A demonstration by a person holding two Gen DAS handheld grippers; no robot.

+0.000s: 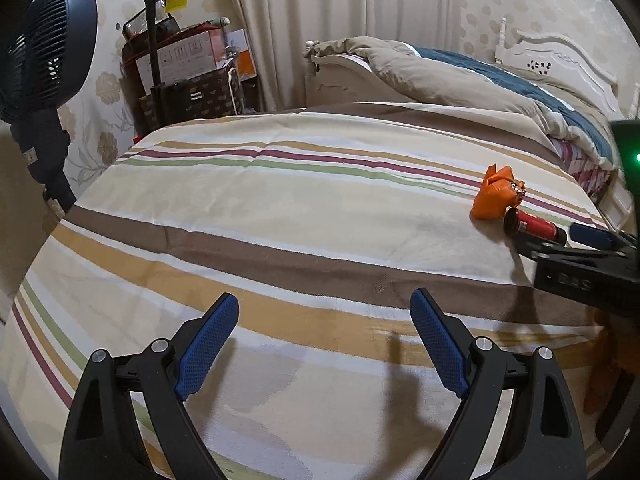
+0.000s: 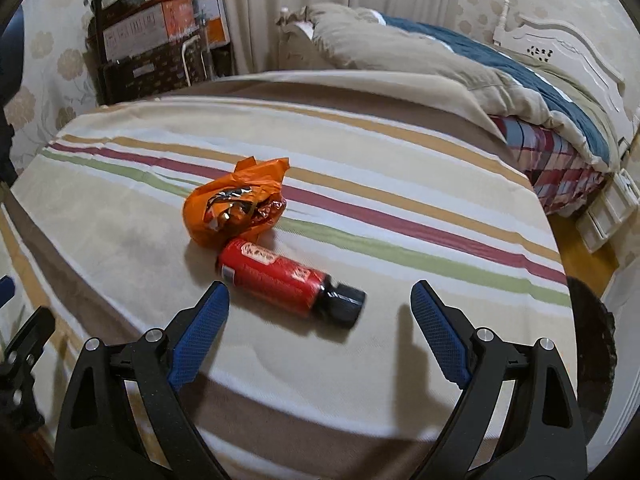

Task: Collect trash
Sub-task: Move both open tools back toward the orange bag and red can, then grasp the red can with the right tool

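A red bottle with a black cap (image 2: 288,280) lies on its side on the striped cloth (image 2: 400,184). An orange plastic bag (image 2: 232,212) with wrappers inside lies just beyond it, touching its base. My right gripper (image 2: 320,296) is open and empty, just short of the bottle, its left finger near the bottle's base. My left gripper (image 1: 324,308) is open and empty over bare cloth, far left of the trash. In the left wrist view the bag (image 1: 494,194) and bottle (image 1: 532,228) lie at the right, with the right gripper (image 1: 580,244) beside them.
A bed with a beige and blue duvet (image 2: 460,64) stands behind the cloth on the right. Stacked boxes and a trolley (image 1: 184,76) stand in the back left corner. A dark fan (image 1: 44,52) stands at the left. Wooden floor (image 2: 580,256) shows at the right.
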